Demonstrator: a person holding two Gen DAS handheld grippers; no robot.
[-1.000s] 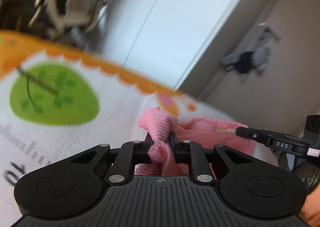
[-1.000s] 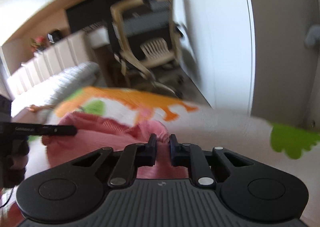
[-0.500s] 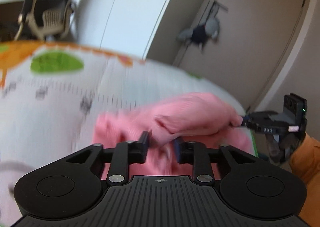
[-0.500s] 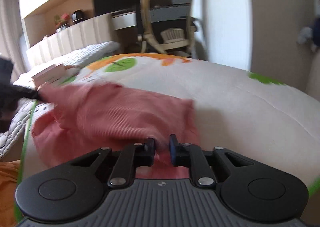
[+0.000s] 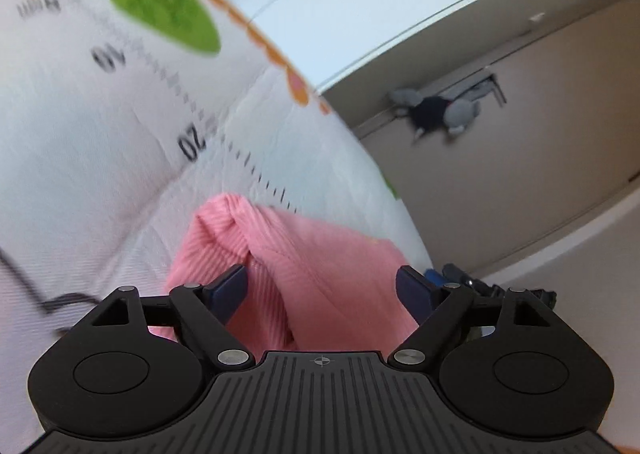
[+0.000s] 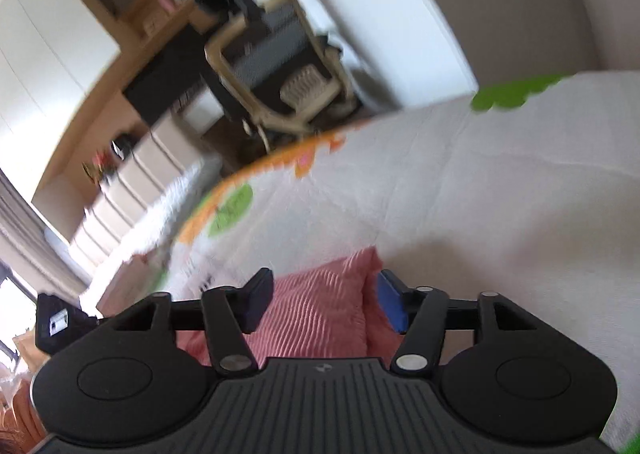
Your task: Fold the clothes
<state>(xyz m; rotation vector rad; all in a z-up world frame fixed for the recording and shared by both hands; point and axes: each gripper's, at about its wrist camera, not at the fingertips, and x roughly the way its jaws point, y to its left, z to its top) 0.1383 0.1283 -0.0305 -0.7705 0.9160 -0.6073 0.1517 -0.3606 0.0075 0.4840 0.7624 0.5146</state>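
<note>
- Two wrist views are covering this moment, and the left one comes first: the left gripper (image 5: pixel 322 288) is standing with its jaws wide apart, gripping nothing, and the pink ribbed garment (image 5: pixel 304 254) is lying directly ahead of it and partly between the fingers.
- Its blue pads (image 5: pixel 229 288) are sitting clear of the cloth on the right side, while on the left the cloth is running close by the pad; contact there cannot be told.
- The garment is resting on the white printed play mat (image 5: pixel 100 157), bunched into a ridge with a raised knot-like corner at its far end, beside the printed ruler marks.
- Its long axis is seeming to run away from the left gripper and off to the right, toward the mat's edge, where a dark piece of the other tool is peeking out.
- Beyond the mat, a grey and black soft toy (image 5: pixel 436 113) is hanging on the beige wall.
- Turning to the right wrist view: the right gripper (image 6: pixel 320 304) is likewise standing open and empty, with the garment's (image 6: pixel 316 314) corner lying between and just beyond its fingers.
- The cloth here is showing clear vertical ribs and a pointed, fairly flat corner aimed away from the tool.
- An office chair (image 6: pixel 288 73) is standing well beyond the mat (image 6: pixel 460 181), blurred.
- Judging from both views, each tool is equally near its own end of the garment, so the next grasp likely depends on closing straight ahead on the nearest edge.
</note>
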